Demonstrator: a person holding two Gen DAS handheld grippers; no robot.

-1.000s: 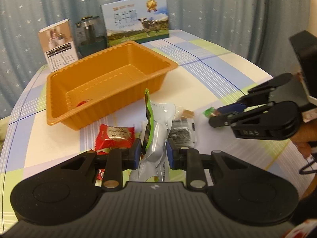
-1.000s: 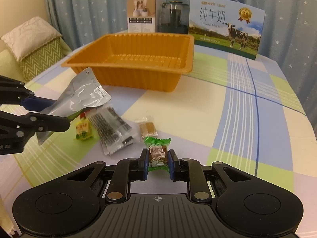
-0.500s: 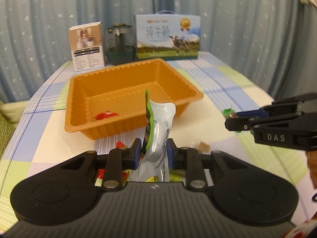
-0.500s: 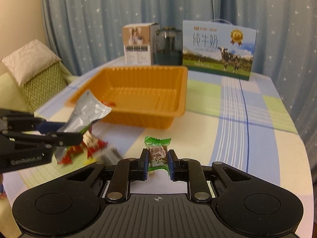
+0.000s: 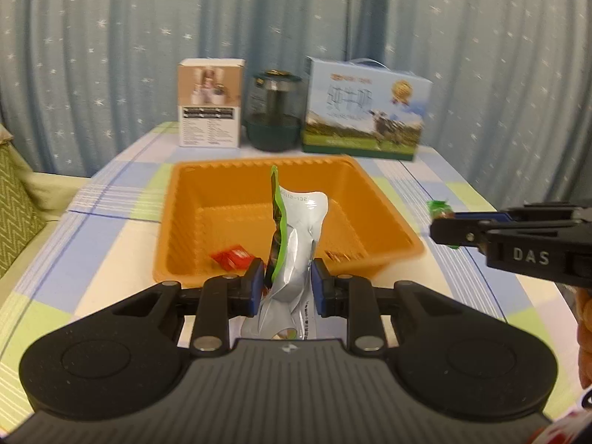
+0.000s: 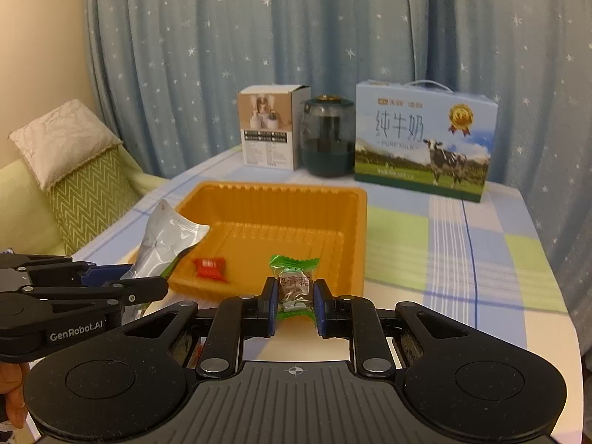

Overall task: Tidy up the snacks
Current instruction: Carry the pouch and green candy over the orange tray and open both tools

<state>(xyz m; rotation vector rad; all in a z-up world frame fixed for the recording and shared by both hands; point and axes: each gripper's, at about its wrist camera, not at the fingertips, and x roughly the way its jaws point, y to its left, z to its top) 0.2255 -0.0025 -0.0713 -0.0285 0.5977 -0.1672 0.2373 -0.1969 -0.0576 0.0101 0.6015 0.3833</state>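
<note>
Your left gripper pinched a pouch (silver); the right gripper clamped a candy, both near the tray.

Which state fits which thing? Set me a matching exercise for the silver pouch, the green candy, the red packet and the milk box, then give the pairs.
Things:
1. silver pouch
2. green candy
3. red packet
4. milk box

States:
A. lying inside the orange tray
B. standing at the far end of the table
C. held in the right gripper
D. held in the left gripper

Pairs: 1-D, 2-C, 3-A, 4-B
</note>
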